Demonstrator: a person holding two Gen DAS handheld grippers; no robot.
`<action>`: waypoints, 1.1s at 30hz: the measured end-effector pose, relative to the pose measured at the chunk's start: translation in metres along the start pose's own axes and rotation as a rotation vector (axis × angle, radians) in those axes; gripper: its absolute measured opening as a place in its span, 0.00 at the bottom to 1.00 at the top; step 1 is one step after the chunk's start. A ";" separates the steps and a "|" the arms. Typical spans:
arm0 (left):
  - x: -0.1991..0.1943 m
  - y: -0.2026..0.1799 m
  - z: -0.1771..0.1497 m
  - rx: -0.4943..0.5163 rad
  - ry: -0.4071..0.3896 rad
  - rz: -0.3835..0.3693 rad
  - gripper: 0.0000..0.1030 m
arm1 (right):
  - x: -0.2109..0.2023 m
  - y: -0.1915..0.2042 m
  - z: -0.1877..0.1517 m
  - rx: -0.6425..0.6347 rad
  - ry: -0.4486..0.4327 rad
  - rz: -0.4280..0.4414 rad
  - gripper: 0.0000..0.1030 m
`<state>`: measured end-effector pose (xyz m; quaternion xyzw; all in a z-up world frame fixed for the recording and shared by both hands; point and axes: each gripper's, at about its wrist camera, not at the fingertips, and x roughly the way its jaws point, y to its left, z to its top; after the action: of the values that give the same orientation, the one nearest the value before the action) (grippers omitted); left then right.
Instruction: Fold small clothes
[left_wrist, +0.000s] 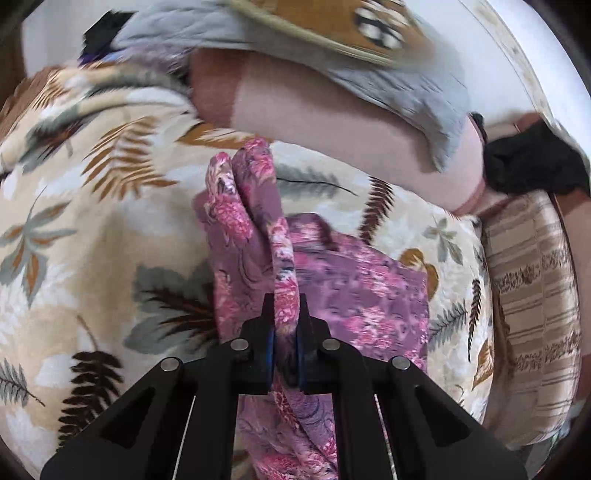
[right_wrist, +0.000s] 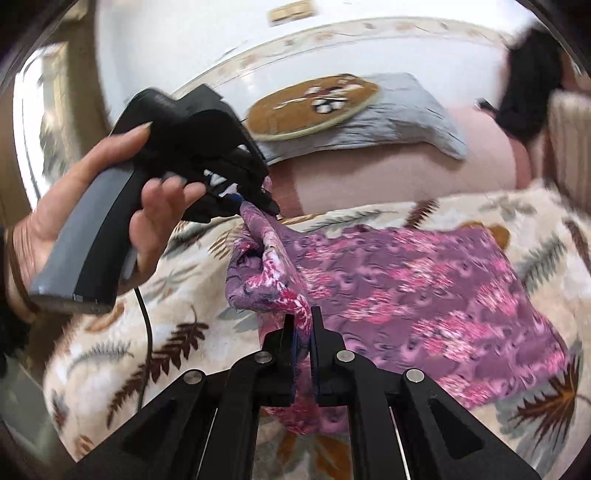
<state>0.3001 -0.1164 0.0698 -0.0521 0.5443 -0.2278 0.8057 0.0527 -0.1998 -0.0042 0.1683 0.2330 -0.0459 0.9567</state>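
A small purple garment with pink flowers (right_wrist: 406, 295) lies partly spread on a leaf-patterned blanket (right_wrist: 129, 350). My left gripper (left_wrist: 287, 325) is shut on a bunched edge of the purple garment (left_wrist: 369, 295), which rises in a fold ahead of the fingers. My right gripper (right_wrist: 301, 332) is shut on another part of the same edge, lifting it off the blanket. In the right wrist view a hand (right_wrist: 74, 214) holds the left gripper (right_wrist: 258, 203) at upper left, its tip pinching the cloth. The rest of the garment trails to the right, flat on the blanket.
A grey cushion with a brown oval patch (right_wrist: 332, 110) lies on a pink bed surface (left_wrist: 314, 122) behind the blanket. A black cloth (left_wrist: 532, 162) sits at the far right, next to a striped beige cushion (left_wrist: 532, 295). White wall behind.
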 end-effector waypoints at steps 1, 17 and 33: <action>0.002 -0.010 0.001 0.014 0.001 0.002 0.06 | -0.003 -0.008 0.002 0.030 0.000 0.001 0.05; 0.068 -0.157 -0.007 0.164 0.068 -0.008 0.06 | -0.052 -0.137 0.003 0.416 -0.061 -0.046 0.04; 0.099 -0.159 -0.003 0.190 0.158 0.048 0.30 | -0.037 -0.235 -0.004 0.579 0.044 -0.029 0.31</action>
<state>0.2776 -0.2997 0.0369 0.0554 0.5833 -0.2625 0.7667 -0.0203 -0.4184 -0.0610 0.4318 0.2330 -0.1204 0.8630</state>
